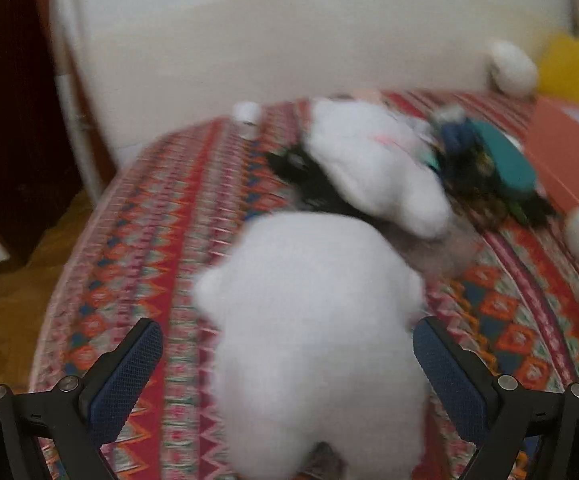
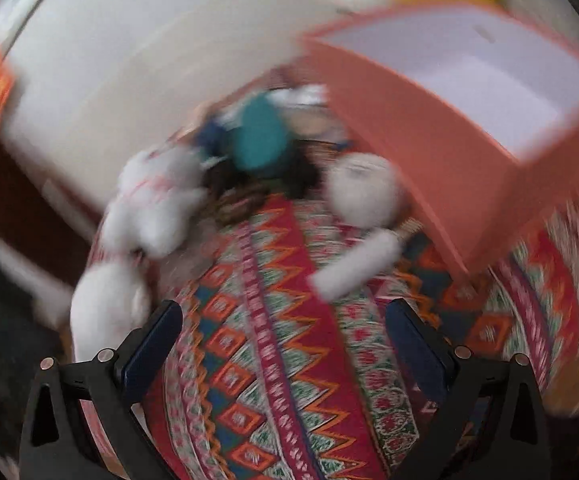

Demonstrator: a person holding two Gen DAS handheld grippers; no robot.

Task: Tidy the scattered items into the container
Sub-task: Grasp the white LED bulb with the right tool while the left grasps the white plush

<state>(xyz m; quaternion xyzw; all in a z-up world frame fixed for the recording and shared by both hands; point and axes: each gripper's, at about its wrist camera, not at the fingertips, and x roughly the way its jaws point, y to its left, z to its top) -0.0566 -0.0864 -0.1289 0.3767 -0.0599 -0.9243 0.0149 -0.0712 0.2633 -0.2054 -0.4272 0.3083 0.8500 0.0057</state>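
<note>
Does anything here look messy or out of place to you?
Yes. Soft toys lie jumbled on the patterned cloth: white plush toys, a teal item and dark things tangled together, none yet inside the orange box. Both views are motion-blurred, so finer details are unclear.

The left wrist view looks forward, close over a white plush toy [image 1: 313, 320] on the patterned cloth [image 1: 137, 248]. The right wrist view faces down from higher. Both share the teal item [image 1: 505, 164] and orange box [image 2: 429, 148].
</note>
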